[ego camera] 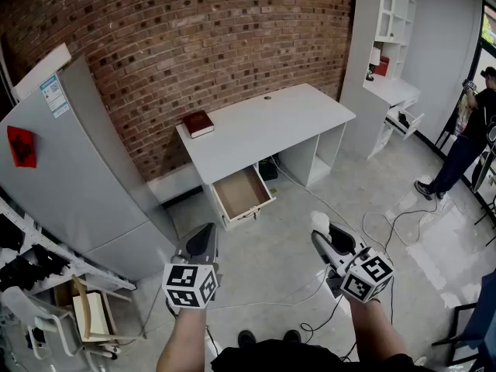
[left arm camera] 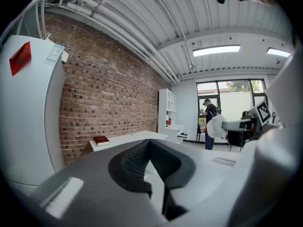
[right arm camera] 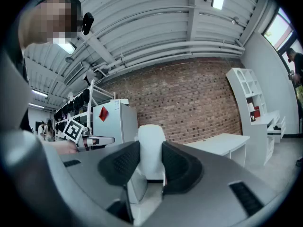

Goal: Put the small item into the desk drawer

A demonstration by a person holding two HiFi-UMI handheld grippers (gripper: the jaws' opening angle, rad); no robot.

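Note:
The white desk [ego camera: 267,122] stands against the brick wall, and its drawer [ego camera: 241,193] is pulled open and shows a bare wooden bottom. My right gripper [ego camera: 321,237] hangs over the floor in front of the desk. It is shut on a small white item [ego camera: 318,221], which stands upright between the pads [right arm camera: 124,163] in the right gripper view [right arm camera: 151,151]. To its left at about the same height, my left gripper [ego camera: 204,237] has its jaws closed together with nothing in them [left arm camera: 150,146]. The left gripper view also shows the white item [left arm camera: 217,126].
A red book [ego camera: 198,122] lies at the desk's left end. A grey fridge [ego camera: 74,169] stands on the left, with cluttered racks [ego camera: 46,285] below it. A white shelf unit [ego camera: 385,45] is at the back right, near a person [ego camera: 470,134]. Cables [ego camera: 387,227] trail over the floor.

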